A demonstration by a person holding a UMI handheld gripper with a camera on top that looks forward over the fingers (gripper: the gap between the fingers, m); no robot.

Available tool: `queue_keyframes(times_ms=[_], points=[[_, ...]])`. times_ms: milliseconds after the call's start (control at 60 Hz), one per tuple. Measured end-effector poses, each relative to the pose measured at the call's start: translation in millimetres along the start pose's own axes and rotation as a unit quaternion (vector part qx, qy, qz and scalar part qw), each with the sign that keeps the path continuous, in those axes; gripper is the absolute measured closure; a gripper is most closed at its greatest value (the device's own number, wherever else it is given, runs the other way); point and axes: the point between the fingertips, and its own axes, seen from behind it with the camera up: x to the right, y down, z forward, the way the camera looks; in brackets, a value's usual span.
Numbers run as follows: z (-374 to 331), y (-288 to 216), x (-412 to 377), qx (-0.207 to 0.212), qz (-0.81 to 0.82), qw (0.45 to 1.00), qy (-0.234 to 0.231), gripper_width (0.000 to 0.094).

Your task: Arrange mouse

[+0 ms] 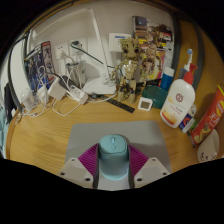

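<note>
Fingers [112, 172] clamp grey mouse [112, 157] above wood tabletop [80, 125]; glue bottle [180, 98], cables [60, 92] near wall.

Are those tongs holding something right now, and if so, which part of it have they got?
Yes. The tongs are shut on a grey-blue mouse, with the purple pads pressing its two sides.

Pale blue-grey plastic mouse [112, 158] sits clamped between the gripper [112, 166]'s magenta pads [89, 160]; wooden desk [100, 120] beyond. White glue bottle [179, 100] stands to the right.
</note>
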Motion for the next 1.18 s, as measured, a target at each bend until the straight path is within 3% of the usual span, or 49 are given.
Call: queue_keyframes(times_ms=[50, 67, 83, 167, 283, 683, 883, 1183], points=[[0.3, -0.2, -0.3, 0.002, -0.002, 1.000, 0.004, 0.0482], [0.3, -0.2, -0.4, 0.001, -0.001, 1.000, 0.006, 0.0422], [0.6, -0.2, -0.3, 0.001, 0.000, 1.000, 0.008, 0.0455], [-0.1, 1.1, 1.2, -0.005, 0.010, 1.000, 0.017, 0.0388], [-14.1, 4.7, -1.0, -0.025, -0.001, 0.999, 0.024, 0.0076], [-166.0, -47.5, -43.1, 0.035, -0.021, 0.996, 0.074, 0.0078], [-224.8, -52.9, -88.0, 0.070, -0.012, 0.995, 0.070, 0.0077], [-270.4, -40.3, -145.2, 0.088, -0.009, 0.994, 0.057, 0.0075]])
